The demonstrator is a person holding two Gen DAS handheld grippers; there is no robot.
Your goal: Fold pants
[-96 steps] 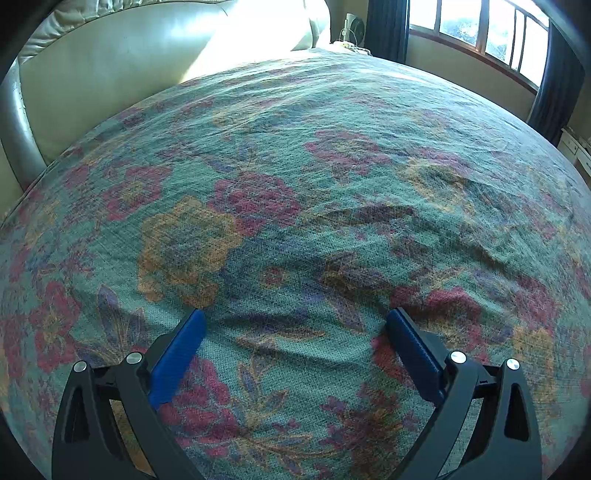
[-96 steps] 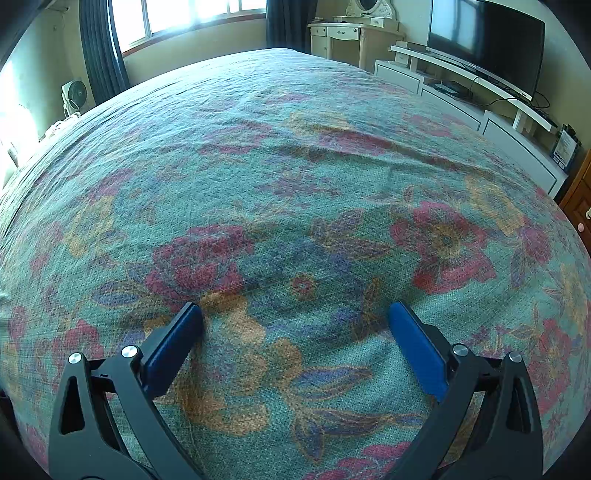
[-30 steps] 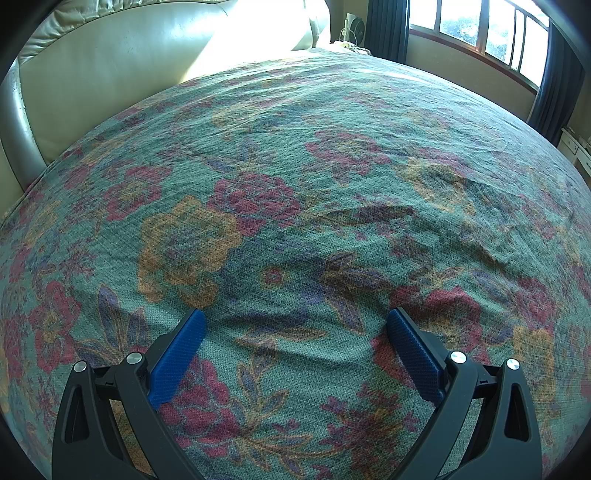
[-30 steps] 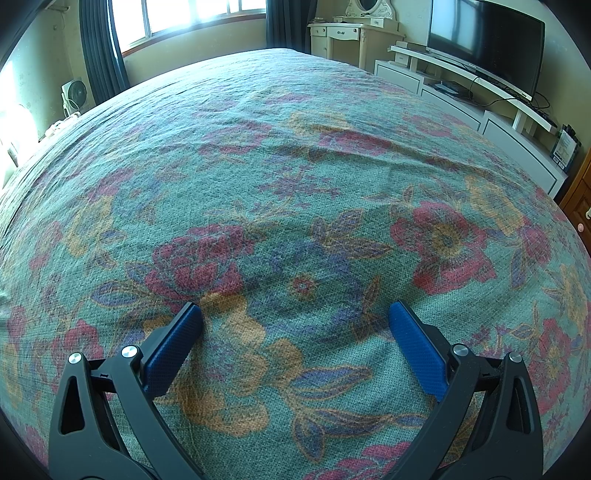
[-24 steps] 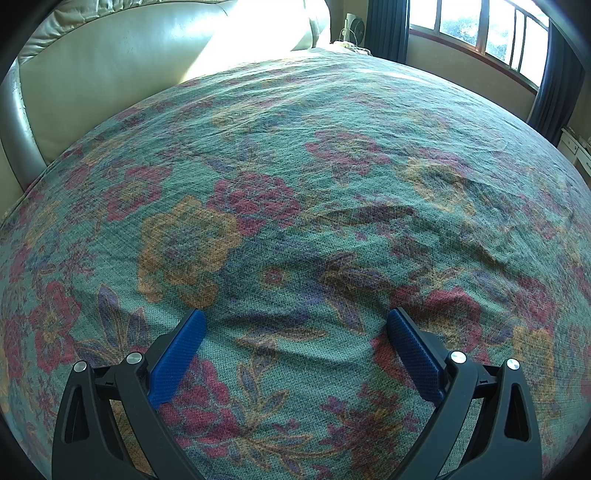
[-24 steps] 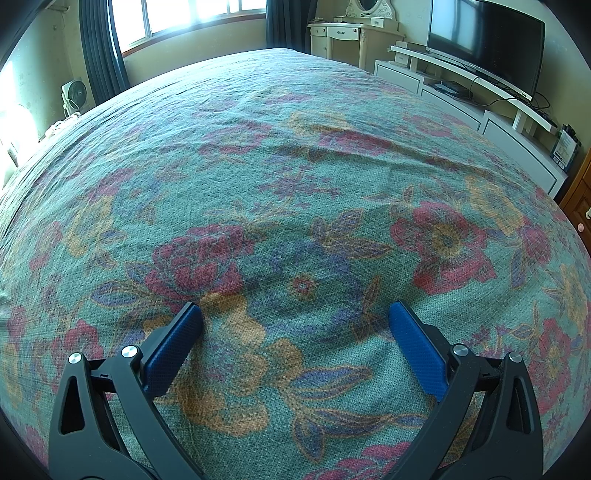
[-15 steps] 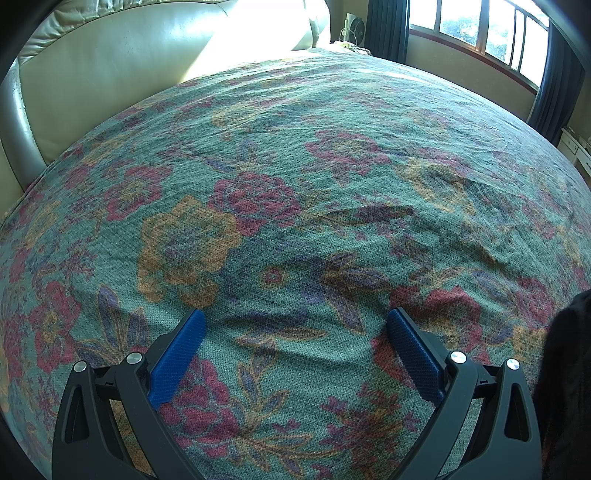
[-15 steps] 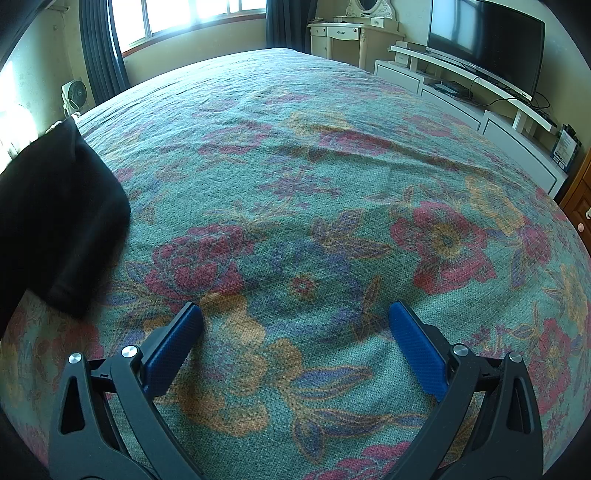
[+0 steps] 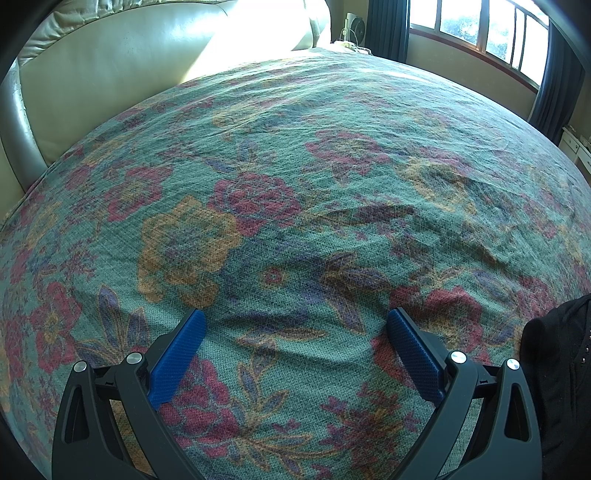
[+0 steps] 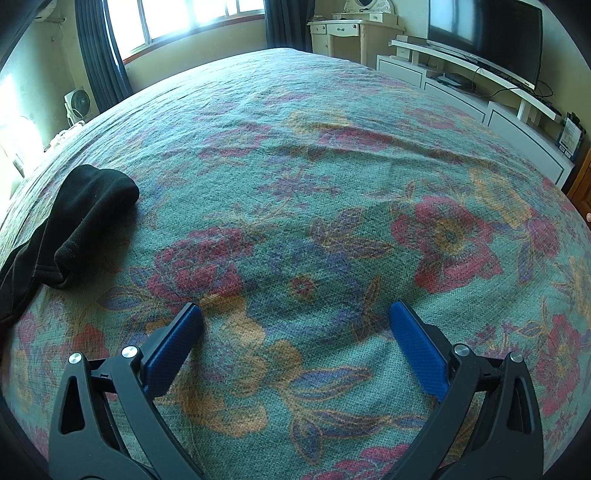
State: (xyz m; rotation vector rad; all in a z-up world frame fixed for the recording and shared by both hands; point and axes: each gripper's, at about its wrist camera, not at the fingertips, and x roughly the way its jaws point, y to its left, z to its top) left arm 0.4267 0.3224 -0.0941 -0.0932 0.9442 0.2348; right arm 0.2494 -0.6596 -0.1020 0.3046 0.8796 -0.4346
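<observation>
Black pants [image 10: 79, 218] lie bunched in a heap on the floral bedspread [image 10: 295, 177], at the left of the right wrist view. The same dark cloth [image 9: 557, 369] shows at the lower right edge of the left wrist view. My left gripper [image 9: 295, 321] hovers open over the bedspread [image 9: 277, 166] with nothing between its blue pads. My right gripper [image 10: 295, 314] is open too and holds nothing, with the pants well to its left. Both sit apart from the pants.
A cream padded headboard [image 9: 129, 59] rises at the far left. Windows with dark curtains [image 10: 99, 55] line the far wall, with a small fan [image 10: 75, 101] below. A white TV stand [image 10: 480, 85] with a television [image 10: 484, 33] runs along the bed's right side.
The black pants have come into view and landed on the bed between the two grippers, dropping flatter over the last half second. Neither gripper has moved.
</observation>
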